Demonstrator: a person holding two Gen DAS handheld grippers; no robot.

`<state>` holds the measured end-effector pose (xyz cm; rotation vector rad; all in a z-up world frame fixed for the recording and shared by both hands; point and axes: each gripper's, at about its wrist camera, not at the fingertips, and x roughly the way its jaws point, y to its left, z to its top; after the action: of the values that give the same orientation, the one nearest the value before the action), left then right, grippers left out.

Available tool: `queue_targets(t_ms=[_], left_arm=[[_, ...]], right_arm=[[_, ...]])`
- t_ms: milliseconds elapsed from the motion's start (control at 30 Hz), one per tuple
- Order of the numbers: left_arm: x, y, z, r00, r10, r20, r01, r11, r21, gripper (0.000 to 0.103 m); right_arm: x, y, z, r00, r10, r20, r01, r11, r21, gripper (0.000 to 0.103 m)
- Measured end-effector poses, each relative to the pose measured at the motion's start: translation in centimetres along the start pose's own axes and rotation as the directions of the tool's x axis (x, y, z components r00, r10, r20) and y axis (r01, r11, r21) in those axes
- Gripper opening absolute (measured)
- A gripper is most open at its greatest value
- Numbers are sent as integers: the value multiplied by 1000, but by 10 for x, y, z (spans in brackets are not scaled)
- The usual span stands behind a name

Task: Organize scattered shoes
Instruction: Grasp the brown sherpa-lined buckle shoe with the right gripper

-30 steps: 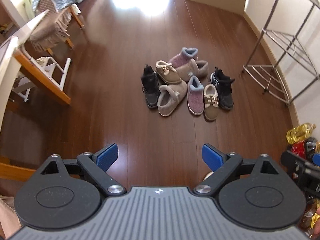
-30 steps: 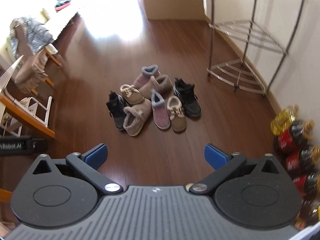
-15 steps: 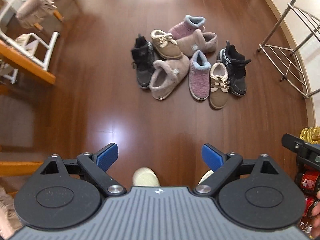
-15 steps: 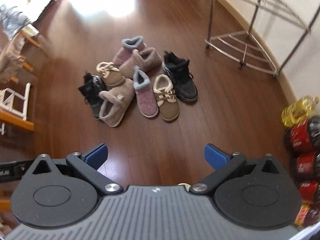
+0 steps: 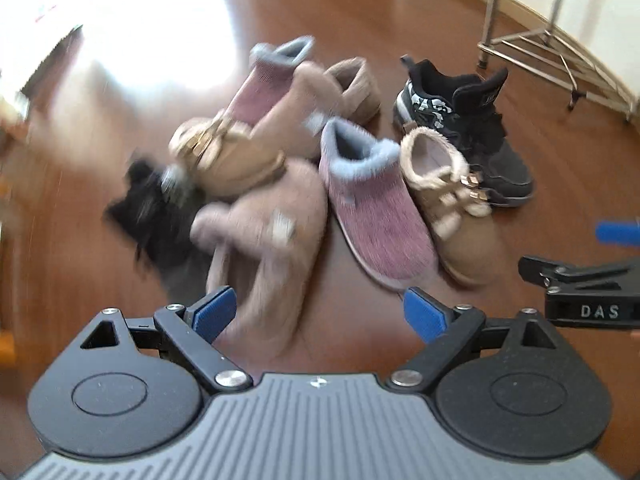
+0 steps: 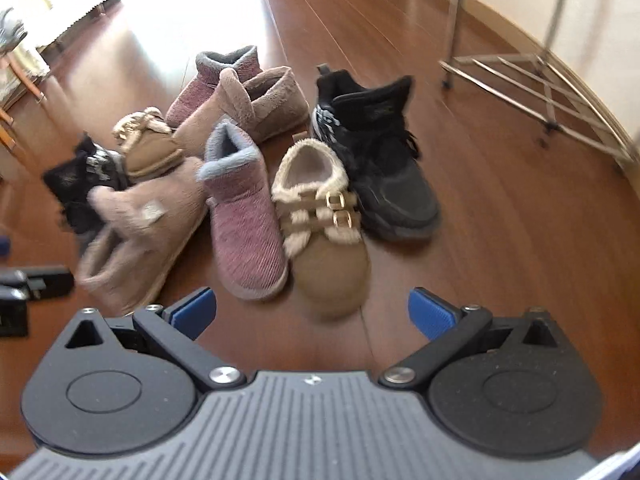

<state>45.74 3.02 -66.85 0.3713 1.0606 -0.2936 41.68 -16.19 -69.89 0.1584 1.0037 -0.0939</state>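
Note:
A heap of several shoes lies on the wood floor just ahead of both grippers. My left gripper (image 5: 320,312) is open, low over the floor, with a beige fleece slipper (image 5: 264,256) at its left finger and a pink knit bootie (image 5: 376,216) ahead. My right gripper (image 6: 312,312) is open, with a brown buckled shoe (image 6: 328,256) and the pink knit bootie (image 6: 248,228) right in front of it. A black high-top sneaker (image 6: 384,168) stands to the right of them. A second black sneaker (image 5: 156,208) lies at the heap's left, blurred.
A metal corner rack (image 6: 532,76) stands at the far right by the wall. The right gripper's finger (image 5: 588,276) shows at the right edge of the left wrist view. Bright sunlight glares on the wooden floor (image 5: 132,24) beyond the shoes.
Both grippers have dropped and moved forward, so the shoe heap is much closer and larger. Both stay open with nothing held.

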Motion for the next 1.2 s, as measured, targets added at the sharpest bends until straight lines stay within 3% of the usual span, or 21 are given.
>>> queue_targets(t_ms=[167,233,367,533,867,967,1033,1200], left_arm=[[77,-5,-18,996,-38,80,30,994,104,92],[99,-11,-11,996,-52,78,41,990,131,92],[93,-14,-3,994,-56,92,46,993,105,92],[90,-12,-3,993,-49,109,41,996,73,93],[105,-2,1,994,-27,104,23,999,44,93],[112,-5,-6,997,-12,77,6,997,80,93],[112,-6,-9,998,0,69,-7,995,96,93],[99,-15,-12,995,-41,88,33,996,88,93]], right_arm=[[77,-9,-19,994,33,102,-26,997,-68,101],[97,-9,-22,990,39,135,-22,992,-125,100],[104,-4,-3,989,1,148,17,992,-123,99],[111,-5,-1,987,18,162,-8,998,-65,100],[155,1,1,995,-24,101,37,992,-122,94],[170,4,-2,996,-42,80,54,986,-156,90],[174,6,-4,994,-46,96,65,978,-197,82],[150,-14,-14,996,3,93,15,981,-195,70]])
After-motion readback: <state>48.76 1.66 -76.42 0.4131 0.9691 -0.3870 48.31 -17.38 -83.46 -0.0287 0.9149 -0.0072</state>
